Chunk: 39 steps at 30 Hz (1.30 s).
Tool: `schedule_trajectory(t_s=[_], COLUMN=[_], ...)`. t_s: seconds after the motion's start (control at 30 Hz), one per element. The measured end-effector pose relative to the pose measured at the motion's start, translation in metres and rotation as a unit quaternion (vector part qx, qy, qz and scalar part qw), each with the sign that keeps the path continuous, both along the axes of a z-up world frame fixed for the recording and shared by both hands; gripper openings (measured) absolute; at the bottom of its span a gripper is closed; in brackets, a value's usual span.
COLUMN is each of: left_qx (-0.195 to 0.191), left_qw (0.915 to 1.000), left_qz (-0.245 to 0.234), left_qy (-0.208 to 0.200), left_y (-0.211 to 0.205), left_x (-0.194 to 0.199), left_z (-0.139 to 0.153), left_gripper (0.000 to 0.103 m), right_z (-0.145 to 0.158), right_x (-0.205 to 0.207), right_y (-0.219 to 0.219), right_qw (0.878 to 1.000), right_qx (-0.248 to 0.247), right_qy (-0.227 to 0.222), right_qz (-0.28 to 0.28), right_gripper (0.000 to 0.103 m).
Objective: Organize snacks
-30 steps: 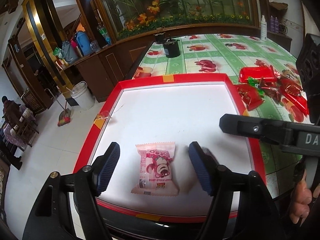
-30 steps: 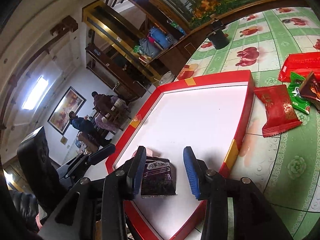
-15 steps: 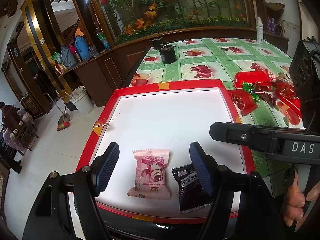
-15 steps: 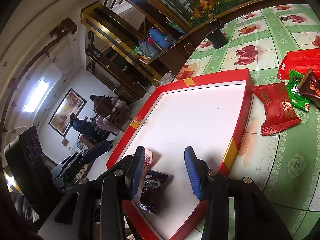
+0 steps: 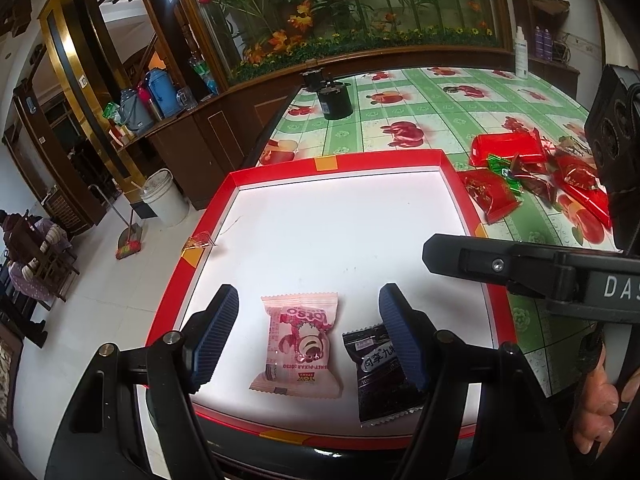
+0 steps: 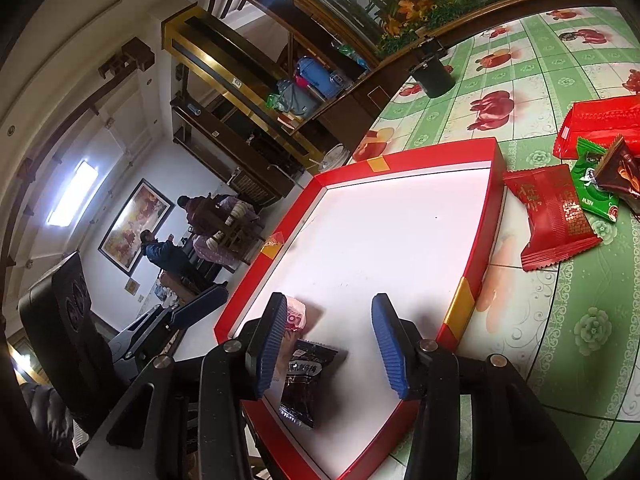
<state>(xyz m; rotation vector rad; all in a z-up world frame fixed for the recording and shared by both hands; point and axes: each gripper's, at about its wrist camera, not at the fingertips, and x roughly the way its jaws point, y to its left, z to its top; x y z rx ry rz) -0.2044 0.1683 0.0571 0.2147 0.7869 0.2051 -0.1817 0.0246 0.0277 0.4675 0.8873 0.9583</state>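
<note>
Left to right along the near edge of the red-rimmed tray (image 5: 236, 184): the left gripper (image 5: 308, 332) hangs with jaws apart around the pink snack packet (image 5: 299, 350), not touching it. Just beside lies the black snack packet (image 6: 302, 380), long axis running away from the edge. The right gripper (image 6: 328, 350) straddles it, jaws opening, pads clear. The 1 remaining pile of loose snacks (image 6: 560, 208) sits off the tray's right edge, nearer the right hand.

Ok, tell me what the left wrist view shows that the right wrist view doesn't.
Left wrist only: the whole pink snack packet between the open left gripper, and a white bottle.

Right wrist only: a framed painting and the opening right gripper, gripping nothing.

Both: the red tray, black snack packet, black cup.
</note>
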Motion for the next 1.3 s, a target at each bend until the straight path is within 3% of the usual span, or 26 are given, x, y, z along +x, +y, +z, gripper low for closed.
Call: schedule_trajectory(t_s=[0.2,0.33,0.4,0.5,0.63,0.77,0.87,1.03,1.23,1.3], left_qx=[0.0,0.01,0.01,0.017,0.019,0.023,0.025,0.021,0.009,0.005], left_qw=[0.9997,0.9979,0.9964,0.9932,0.9874,0.9811,0.9783,0.9773,0.9752,0.9739], left_qz=[-0.024,-0.064,-0.084,-0.115,-0.157,-0.192,-0.205,-0.208,-0.212,-0.217], left_qy=[0.0,0.0,0.001,0.001,0.006,0.014,0.019,0.035,0.063,0.068], left_y=[-0.018,-0.05,-0.065,-0.093,-0.129,-0.159,-0.171,-0.182,-0.2,-0.209], left_x=[0.001,0.005,0.008,0.011,0.015,0.02,0.03,0.052,0.082,0.09], left_z=[0.005,0.008,0.009,0.011,0.013,0.014,0.018,0.022,0.016,0.015], left_gripper=[0.073,0.073,0.073,0.074,0.079,0.079,0.079,0.079,0.079,0.079], right_z=[0.019,0.044,0.05,0.05,0.038,0.022,0.015,-0.007,-0.008,-0.007], right_x=[-0.013,-0.019,-0.02,-0.019,-0.004,0.024,0.038,0.055,0.042,0.037], right_y=[-0.033,-0.115,-0.157,-0.224,-0.271,-0.285,-0.274,-0.254,-0.237,-0.233], right_qw=[0.999,0.992,0.984,0.964,0.939,0.939,0.94,0.931,0.928,0.926], right_qx=[-0.005,0.002,-0.019,-0.064,-0.155,-0.195,-0.227,-0.287,-0.321,-0.331], right_qy=[-0.038,-0.082,-0.098,-0.098,-0.07,-0.026,-0.022,-0.019,-0.047,-0.047], right_qz=[-0.015,-0.096,-0.148,-0.238,-0.298,-0.282,-0.254,-0.226,-0.183,-0.173], right_gripper=[0.047,0.047,0.057,0.058,0.058,0.058,0.057,0.053,0.033,0.031])
